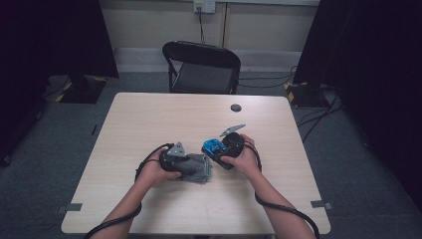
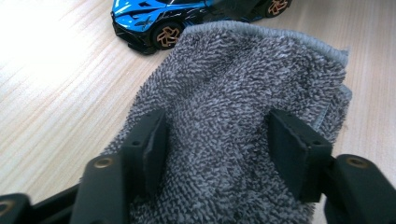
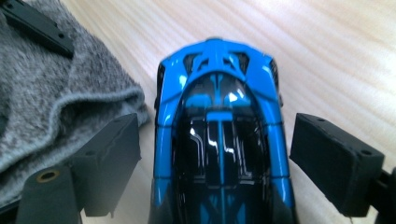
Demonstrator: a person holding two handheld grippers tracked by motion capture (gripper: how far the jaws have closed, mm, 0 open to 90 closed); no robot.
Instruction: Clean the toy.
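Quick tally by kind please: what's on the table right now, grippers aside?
Toy cars: 1, the blue and black toy car
Cloths: 1, the grey towel
Total: 2 on the table

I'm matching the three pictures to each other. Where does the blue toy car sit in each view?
High view: blue toy car just right of table centre, at the right hand-held gripper.
Left gripper view: top edge, left of centre.
Right gripper view: centre, between the jaws, with gaps at both sides.
Shared landmark: the grey towel beside the car.
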